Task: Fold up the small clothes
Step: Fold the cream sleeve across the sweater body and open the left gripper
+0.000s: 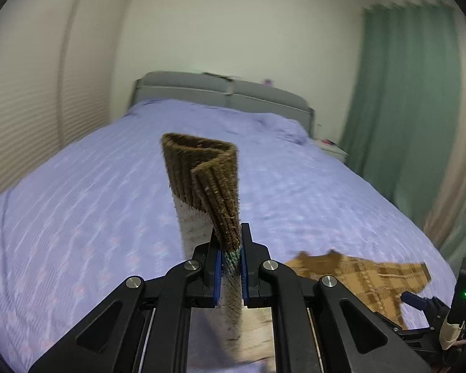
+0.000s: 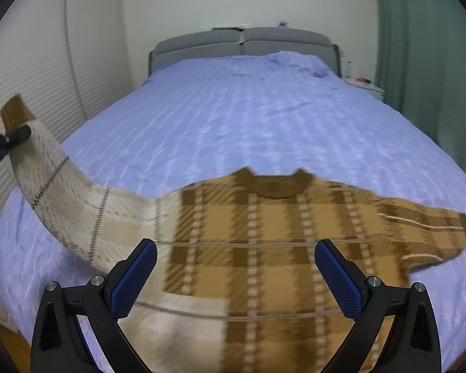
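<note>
A small brown plaid sweater [image 2: 264, 242] lies spread flat, collar away, on the near end of a bed [image 2: 248, 108] with a lilac cover. Its pale sleeve [image 1: 202, 192] is lifted off the cover, cuff up, clenched between the blue pads of the left tool [image 1: 231, 267]. The right tool [image 2: 236, 276] hovers over the sweater's body, jaws wide apart, grasping nothing. A green curtain [image 1: 404, 99] hangs beyond.
</note>
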### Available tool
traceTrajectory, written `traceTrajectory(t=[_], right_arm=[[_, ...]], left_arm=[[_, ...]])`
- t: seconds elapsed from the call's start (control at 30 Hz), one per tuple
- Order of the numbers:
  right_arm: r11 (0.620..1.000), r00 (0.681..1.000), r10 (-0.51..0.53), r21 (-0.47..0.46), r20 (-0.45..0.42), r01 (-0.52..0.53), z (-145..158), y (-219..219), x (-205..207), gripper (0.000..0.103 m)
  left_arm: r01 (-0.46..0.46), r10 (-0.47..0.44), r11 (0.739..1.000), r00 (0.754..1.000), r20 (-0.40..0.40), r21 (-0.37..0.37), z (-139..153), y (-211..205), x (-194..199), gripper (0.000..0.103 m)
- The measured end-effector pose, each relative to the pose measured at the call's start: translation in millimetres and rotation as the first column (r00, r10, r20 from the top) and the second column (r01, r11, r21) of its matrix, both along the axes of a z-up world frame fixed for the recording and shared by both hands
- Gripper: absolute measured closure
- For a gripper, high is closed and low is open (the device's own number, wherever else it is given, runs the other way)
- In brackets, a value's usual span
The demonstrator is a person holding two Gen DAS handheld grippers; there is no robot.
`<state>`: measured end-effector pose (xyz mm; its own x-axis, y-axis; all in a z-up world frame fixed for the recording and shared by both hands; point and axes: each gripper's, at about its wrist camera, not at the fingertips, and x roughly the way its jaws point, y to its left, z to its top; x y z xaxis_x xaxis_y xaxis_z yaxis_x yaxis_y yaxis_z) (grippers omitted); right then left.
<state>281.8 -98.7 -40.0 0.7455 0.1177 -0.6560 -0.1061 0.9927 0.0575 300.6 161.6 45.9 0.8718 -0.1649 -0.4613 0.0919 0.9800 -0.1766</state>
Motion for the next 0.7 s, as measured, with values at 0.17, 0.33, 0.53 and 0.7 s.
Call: traceTrajectory(t=[0.17,0.33,0.53,0.7], right_arm=[[0.998,0.998,-0.066,0.006,0.021,0.066,6.6,-57.5,-4.3,0.0],[0.989,0.989,-0.147,-0.006,0.027,0.147,5.2,-114.6,-2.7,0.0],[0.97,0.97,-0.243,0.005,0.007,0.243,-5.1,-179.3,-2.3,0.0],[0.957,0.957,-0.289,0.012,-0.024,0.29,-20.2,-214.0,-9.0,0.0]], left_arm=[[0.12,-0.118,0.992,0.992,-0.041,0.048,5.6,-84.4,21.0,0.092],[0.218,-0.207,0.974,0.969,-0.132,0.067,-23.4,-163.4,38.5,0.092],[0.254,-0.211,0.959,0.936,-0.281,0.126,-90.1,-238.1,65.6,0.092],[0.249,-0.179,0.956,0.913,-0.366,0.155,-135.1,-268.0,72.7,0.092]])
